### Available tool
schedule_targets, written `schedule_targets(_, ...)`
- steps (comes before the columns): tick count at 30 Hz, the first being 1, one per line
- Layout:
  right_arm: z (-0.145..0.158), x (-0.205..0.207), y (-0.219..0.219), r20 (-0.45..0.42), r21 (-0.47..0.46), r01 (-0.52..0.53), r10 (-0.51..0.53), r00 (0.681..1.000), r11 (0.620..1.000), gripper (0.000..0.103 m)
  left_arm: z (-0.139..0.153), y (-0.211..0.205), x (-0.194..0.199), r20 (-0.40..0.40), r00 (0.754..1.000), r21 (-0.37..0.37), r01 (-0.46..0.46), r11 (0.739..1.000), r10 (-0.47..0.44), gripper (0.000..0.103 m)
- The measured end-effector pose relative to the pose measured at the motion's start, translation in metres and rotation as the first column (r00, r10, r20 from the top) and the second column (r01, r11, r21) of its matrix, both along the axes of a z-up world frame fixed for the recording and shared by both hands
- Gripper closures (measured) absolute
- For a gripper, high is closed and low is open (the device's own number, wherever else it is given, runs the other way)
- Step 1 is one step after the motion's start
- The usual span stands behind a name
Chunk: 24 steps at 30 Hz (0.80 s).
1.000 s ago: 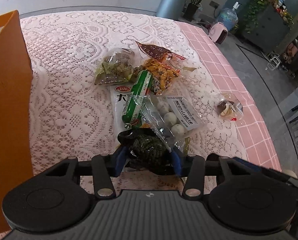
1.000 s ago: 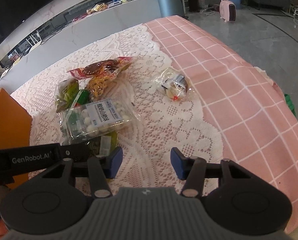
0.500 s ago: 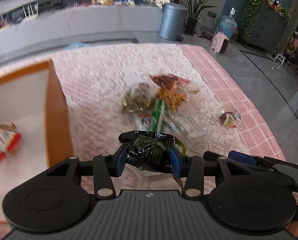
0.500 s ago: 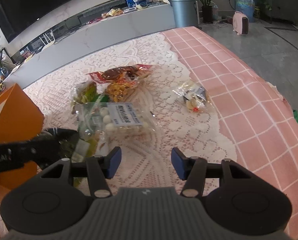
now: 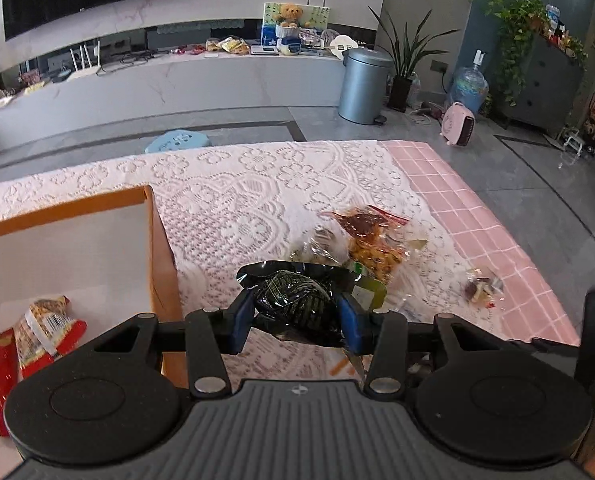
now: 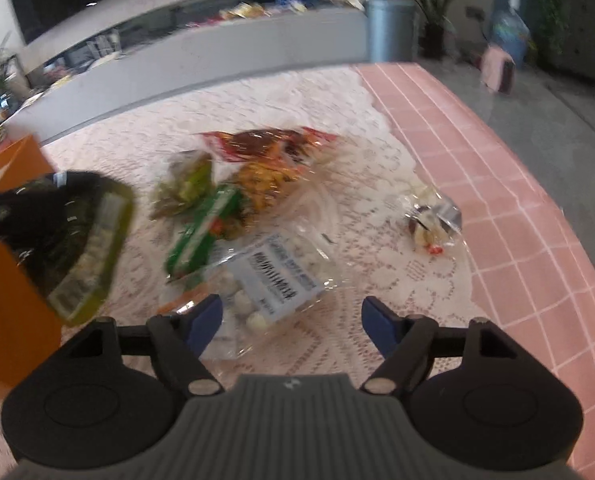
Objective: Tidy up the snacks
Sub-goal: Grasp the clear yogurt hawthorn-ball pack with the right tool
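Box: orange box (image 5: 159, 264) on my far left; a second ago only its outer wall showed, now I look down into it and see a red snack bag (image 5: 37, 332) already lying on its white floor.
Left gripper: left gripper (image 5: 295, 314) has risen off the pile and swung toward the box; its fingers (image 5: 243, 316) are clamped on the dark green packet (image 5: 297, 300), which hangs clear of the bench (image 5: 257, 184), just right of the box's near wall.
Meaning: I judge the pick done and the drop not yet made; the packet must cross that wall before release.
Edge to watch: the box rim is close beside the left finger; I would keep height until past it.
Pile: remaining snacks (image 6: 237, 208) sit mid-bench on the lace, the egg pack (image 6: 273, 280) nearest me.
Right gripper: right gripper (image 6: 293, 320) has moved in over the egg pack, fingers spread wide, holding nothing.
Stray: small clear packet (image 6: 433, 222) lies apart, near the lace's edge.
Open room: bare pink cloth to the right, bench edge beyond.
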State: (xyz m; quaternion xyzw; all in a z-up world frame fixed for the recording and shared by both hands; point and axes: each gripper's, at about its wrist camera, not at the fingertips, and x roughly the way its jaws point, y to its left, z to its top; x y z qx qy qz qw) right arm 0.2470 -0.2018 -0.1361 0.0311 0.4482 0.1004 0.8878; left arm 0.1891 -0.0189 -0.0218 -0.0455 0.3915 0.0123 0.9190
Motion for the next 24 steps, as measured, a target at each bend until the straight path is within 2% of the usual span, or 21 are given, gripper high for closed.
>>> schedule_targets(2, -0.001, 0.012, -0.007, -0.064, 0.074, 0.067, -0.062, 0.996, 0.995, 0.021, -0.002, 0.002, 0.002, 0.001, 1.0, -0.002, 0.003, 1.0, -0.003, 0.052)
schedule_targets(4, -0.004, 0.024, -0.009, -0.13, 0.126, 0.122, -0.106, 0.986, 0.984, 0.021, -0.004, 0.004, 0.005, 0.001, 1.0, -0.01, -0.001, 1.0, 0.001, 0.052)
schedule_targets(7, -0.008, 0.035, -0.002, -0.167, 0.11, 0.191, -0.171, 0.971, 0.976, 0.021, -0.005, 0.008, 0.007, 0.005, 1.0, -0.004, -0.01, 1.0, 0.01, 0.052)
schedule_targets(11, -0.013, 0.039, 0.009, -0.18, 0.12, 0.232, -0.208, 0.961, 0.965, 0.019, -0.007, 0.013, 0.009, -0.001, 1.0, -0.024, -0.008, 1.0, 0.008, 0.052)
schedule_targets(19, -0.017, 0.038, 0.032, -0.16, 0.032, 0.214, -0.207, 0.965, 0.976, 0.014, -0.01, 0.018, 0.01, -0.007, 1.0, -0.059, -0.012, 0.998, 0.012, 0.052)
schedule_targets(24, -0.017, 0.025, 0.031, -0.15, -0.023, 0.152, -0.154, 0.977, 0.988, 0.023, -0.012, 0.021, 0.009, -0.016, 1.0, -0.062, -0.015, 0.998, 0.014, 0.052)
